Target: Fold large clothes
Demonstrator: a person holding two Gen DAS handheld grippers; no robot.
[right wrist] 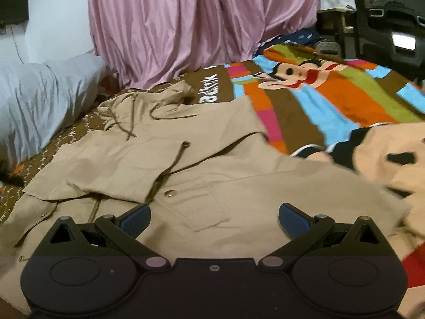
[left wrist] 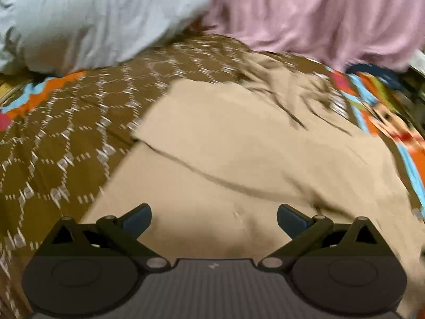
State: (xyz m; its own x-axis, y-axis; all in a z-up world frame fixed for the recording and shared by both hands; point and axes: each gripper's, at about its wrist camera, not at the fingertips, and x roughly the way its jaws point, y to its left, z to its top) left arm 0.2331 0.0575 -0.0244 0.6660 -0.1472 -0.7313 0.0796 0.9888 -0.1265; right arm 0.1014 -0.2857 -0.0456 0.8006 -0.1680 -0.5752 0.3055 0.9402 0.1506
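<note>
A large beige hooded jacket (right wrist: 212, 164) lies spread on a bed, its hood and brown drawstrings at the far end and one sleeve folded across the chest. It also fills the left wrist view (left wrist: 239, 154), which is blurred. My left gripper (left wrist: 213, 219) is open and empty just above the beige cloth. My right gripper (right wrist: 214, 219) is open and empty above the jacket's lower front, near a patch pocket (right wrist: 202, 204) and a snap button (right wrist: 170, 193).
The bed has a brown patterned blanket (left wrist: 61, 138) and a striped cartoon blanket (right wrist: 332, 98). A grey pillow (right wrist: 39, 98) lies at the far left. Pink curtains (right wrist: 191, 26) hang behind. A black chair (right wrist: 393, 21) stands at the far right.
</note>
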